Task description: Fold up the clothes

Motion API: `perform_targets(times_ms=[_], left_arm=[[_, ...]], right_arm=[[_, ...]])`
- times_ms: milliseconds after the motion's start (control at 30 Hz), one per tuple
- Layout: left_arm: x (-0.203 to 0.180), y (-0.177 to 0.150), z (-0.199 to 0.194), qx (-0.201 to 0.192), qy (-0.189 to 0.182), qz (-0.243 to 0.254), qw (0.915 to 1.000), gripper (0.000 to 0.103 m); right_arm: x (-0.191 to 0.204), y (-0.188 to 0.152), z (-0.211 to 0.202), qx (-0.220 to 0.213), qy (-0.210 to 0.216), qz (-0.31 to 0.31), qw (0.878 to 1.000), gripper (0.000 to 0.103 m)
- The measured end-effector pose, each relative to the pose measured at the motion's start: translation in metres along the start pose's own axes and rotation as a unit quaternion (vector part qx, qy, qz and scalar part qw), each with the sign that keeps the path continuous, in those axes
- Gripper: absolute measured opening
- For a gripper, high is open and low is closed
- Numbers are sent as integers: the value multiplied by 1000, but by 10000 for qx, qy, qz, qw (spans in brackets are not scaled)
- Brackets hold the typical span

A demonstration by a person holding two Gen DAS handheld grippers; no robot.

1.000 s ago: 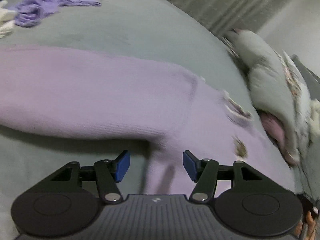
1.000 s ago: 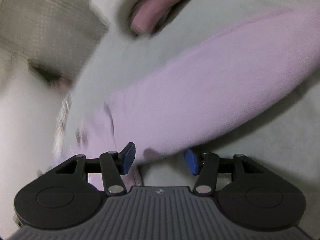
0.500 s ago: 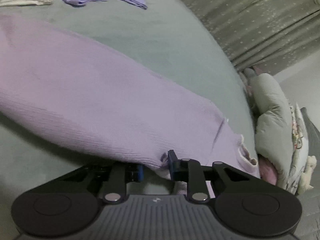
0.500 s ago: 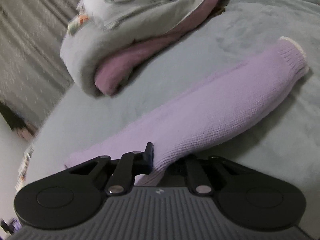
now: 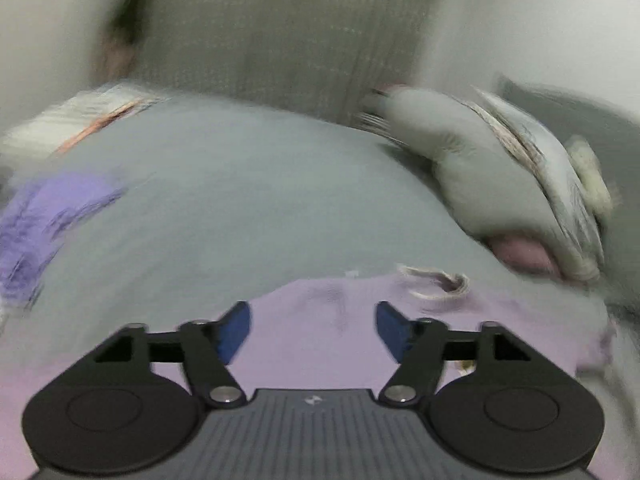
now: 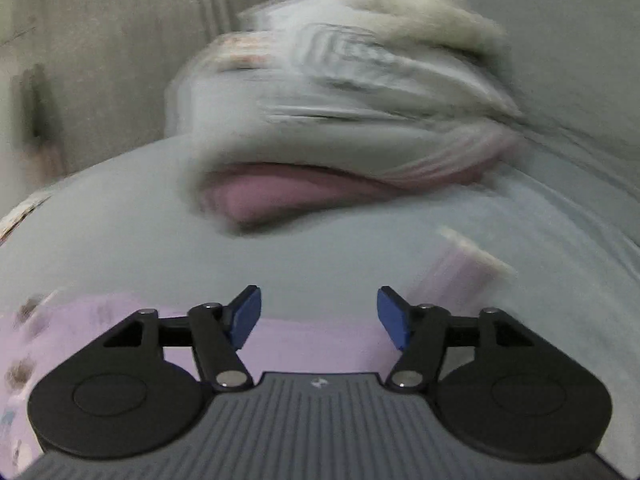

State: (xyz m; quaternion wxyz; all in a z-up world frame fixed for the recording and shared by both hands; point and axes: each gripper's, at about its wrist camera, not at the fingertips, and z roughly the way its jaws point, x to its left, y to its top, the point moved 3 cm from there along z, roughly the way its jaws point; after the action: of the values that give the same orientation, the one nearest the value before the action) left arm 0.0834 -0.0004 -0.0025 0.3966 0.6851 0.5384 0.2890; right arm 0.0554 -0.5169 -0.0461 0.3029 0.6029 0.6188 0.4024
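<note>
A pale lilac knit sweater point(image 5: 320, 320) lies on the grey-green bed cover point(image 5: 240, 200), its white-trimmed neckline toward the pillows. My left gripper point(image 5: 313, 330) is open and empty just above the sweater body. In the right wrist view the sweater point(image 6: 316, 344) lies under my right gripper point(image 6: 319, 316), which is open and empty; a sleeve cuff point(image 6: 472, 264) lies to its right. Both views are motion-blurred.
A stack of grey and pink pillows point(image 6: 340, 128) sits ahead at the head of the bed and also shows in the left wrist view point(image 5: 500, 184). A purple garment point(image 5: 44, 216) lies at the left. A curtain point(image 5: 280, 40) hangs behind.
Both grippers were shut on the sweater sleeves half a second ago; now both have let go and opened. Both cameras have swung up toward the pillows and curtain.
</note>
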Motion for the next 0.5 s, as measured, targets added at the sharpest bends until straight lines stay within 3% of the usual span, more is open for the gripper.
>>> perform_targets(times_ms=[67, 133, 233, 267, 367, 500], left_arm=[[-19, 12, 44, 272, 130, 843, 9960, 76], [-28, 15, 80, 576, 25, 1302, 9898, 76], [-30, 5, 137, 1049, -275, 1909, 9756, 76], [-24, 4, 151, 1240, -353, 1972, 9718, 77], [-16, -6, 182, 1643, -585, 2032, 9635, 78], [-21, -17, 188, 1591, -1109, 2105, 9582, 76]], right_arm=[[41, 9, 29, 154, 611, -850, 9944, 71], [69, 18, 62, 360, 893, -1508, 9839, 72], [82, 29, 95, 727, 1416, -1773, 9712, 72], [84, 35, 111, 839, 1693, -1789, 9655, 72], [80, 39, 138, 923, 1888, -1928, 9585, 73], [71, 37, 186, 1318, 2290, -1719, 9490, 73]])
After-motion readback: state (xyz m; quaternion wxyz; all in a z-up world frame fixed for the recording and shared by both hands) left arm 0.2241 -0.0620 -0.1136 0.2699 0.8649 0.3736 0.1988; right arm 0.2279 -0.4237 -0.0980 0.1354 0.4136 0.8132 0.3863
